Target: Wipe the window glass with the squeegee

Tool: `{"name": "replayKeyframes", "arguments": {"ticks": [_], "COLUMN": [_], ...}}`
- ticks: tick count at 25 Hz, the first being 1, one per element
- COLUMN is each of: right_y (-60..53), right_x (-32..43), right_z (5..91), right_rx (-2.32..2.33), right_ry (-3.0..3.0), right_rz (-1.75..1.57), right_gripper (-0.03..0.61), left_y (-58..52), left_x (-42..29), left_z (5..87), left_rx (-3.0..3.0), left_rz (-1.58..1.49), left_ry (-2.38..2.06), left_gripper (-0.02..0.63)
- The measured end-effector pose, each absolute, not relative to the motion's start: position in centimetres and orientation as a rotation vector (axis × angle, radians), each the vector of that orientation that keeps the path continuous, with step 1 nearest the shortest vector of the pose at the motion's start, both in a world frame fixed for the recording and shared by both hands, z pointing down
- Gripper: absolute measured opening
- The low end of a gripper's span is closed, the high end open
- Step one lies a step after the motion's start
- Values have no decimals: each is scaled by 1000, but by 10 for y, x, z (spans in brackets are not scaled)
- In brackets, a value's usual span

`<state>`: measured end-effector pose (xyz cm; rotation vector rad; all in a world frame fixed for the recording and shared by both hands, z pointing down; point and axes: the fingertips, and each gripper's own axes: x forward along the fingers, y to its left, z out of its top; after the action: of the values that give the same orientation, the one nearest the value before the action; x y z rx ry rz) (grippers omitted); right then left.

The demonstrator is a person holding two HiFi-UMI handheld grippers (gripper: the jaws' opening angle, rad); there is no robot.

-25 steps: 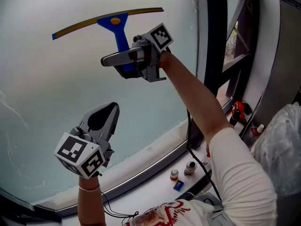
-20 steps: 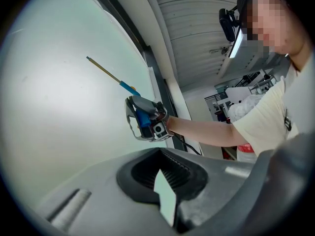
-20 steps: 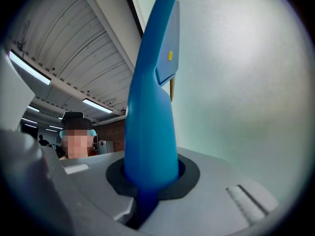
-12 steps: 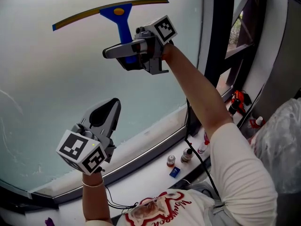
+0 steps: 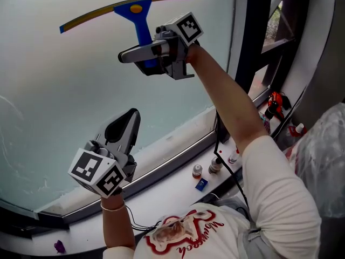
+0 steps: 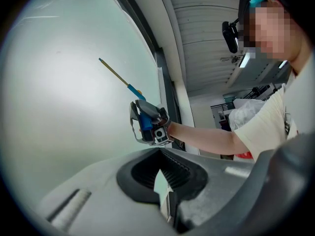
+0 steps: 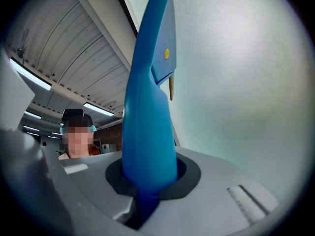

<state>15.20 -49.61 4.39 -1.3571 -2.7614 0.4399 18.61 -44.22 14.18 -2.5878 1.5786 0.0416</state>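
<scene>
The blue squeegee (image 5: 141, 28) stands upright with its long yellow-edged blade (image 5: 97, 15) against the frosted window glass (image 5: 64, 90). My right gripper (image 5: 135, 58) points level and is shut on the squeegee's handle (image 7: 150, 127), which fills the space between its jaws; those jaws have just been opening slightly, and the handle still sits between them. The left gripper (image 5: 128, 120) is lower down, near the glass, shut with nothing in it. In the left gripper view the squeegee (image 6: 129, 85) and the right gripper (image 6: 147, 127) show ahead of the left gripper (image 6: 165, 200).
A dark window frame (image 5: 250, 42) stands to the right of the pane. On the white sill (image 5: 161, 198) below are two small bottles (image 5: 198, 171) (image 5: 215, 165) and a blue item (image 5: 201, 184). A red tool (image 5: 275, 104) and a plastic bag (image 5: 323, 161) are at the right.
The squeegee and right gripper have come down the glass a little, closer to the sill. The left gripper has sunk about as much.
</scene>
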Motion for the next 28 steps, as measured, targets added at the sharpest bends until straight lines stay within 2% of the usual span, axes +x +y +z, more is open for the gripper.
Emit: {"name": "replayKeyframes", "arguments": {"ticks": [9, 28], "right_y": [-494, -492], "right_x": [155, 154], "right_z": [56, 154], "right_rx": [-1373, -1333], "right_ry": [-2735, -2692], "right_rz": [489, 620], "right_gripper": [57, 64], "left_y": [-444, -467], "left_x": [185, 179], "left_z": [139, 169], "left_rx": [-2592, -2608], "left_rz": [27, 45], "left_ry": [1623, 1677], "left_gripper": [6, 5]}}
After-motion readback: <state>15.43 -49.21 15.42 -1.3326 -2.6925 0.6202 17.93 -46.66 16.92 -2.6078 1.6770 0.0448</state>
